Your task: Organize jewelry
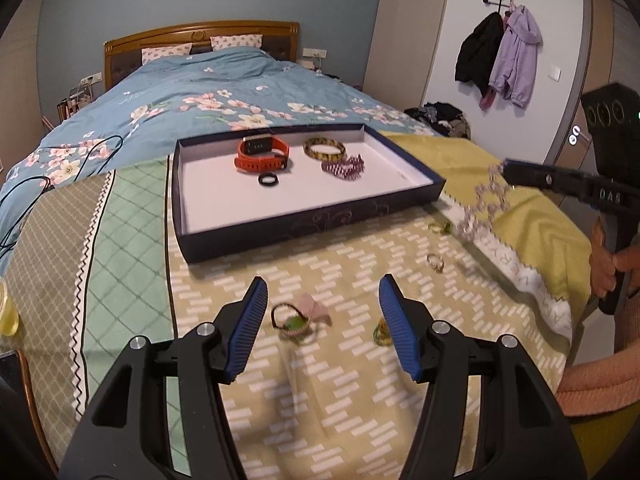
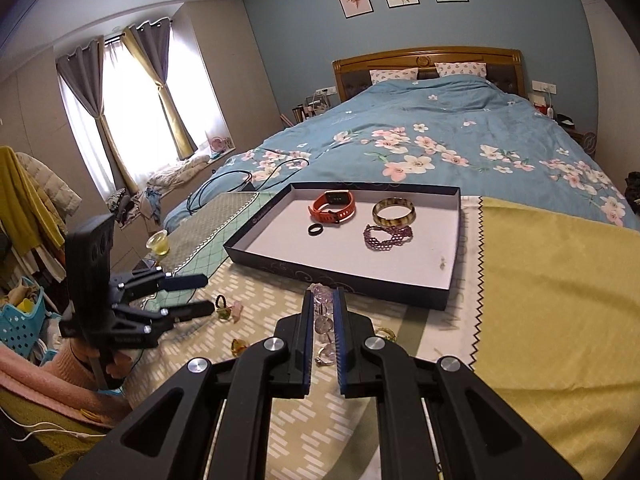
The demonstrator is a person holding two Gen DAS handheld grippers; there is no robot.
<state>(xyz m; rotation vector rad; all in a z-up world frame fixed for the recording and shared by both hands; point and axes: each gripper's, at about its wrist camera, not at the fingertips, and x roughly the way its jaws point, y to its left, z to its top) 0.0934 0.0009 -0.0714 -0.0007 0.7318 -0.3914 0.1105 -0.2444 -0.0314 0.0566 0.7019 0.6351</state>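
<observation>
A dark blue tray [image 1: 312, 222] [image 2: 340, 278] with a white floor lies on the bed cloth. In it are an orange watch [image 1: 262, 154] [image 2: 334, 206], a brown bangle [image 1: 324, 149] [image 2: 394, 212], a purple beaded bracelet [image 1: 344, 167] [image 2: 386, 237] and a black ring [image 1: 268, 179] [image 2: 315, 229]. My left gripper [image 1: 322, 312] [image 2: 208, 294] is open above a braided ring with a green stone [image 1: 290, 322] [image 2: 224, 307]. My right gripper [image 2: 323, 300] [image 1: 505, 168] is shut on a clear bead bracelet [image 2: 323, 324] [image 1: 482, 208], which hangs above the cloth right of the tray.
Loose rings [image 1: 436, 263] [image 1: 440, 227] and a yellow-green band [image 1: 382, 332] lie on the patterned cloth in front of the tray. A cup of yellow liquid [image 2: 158, 243] stands at the bed's left edge. Black cables [image 1: 60, 168] lie on the blue duvet.
</observation>
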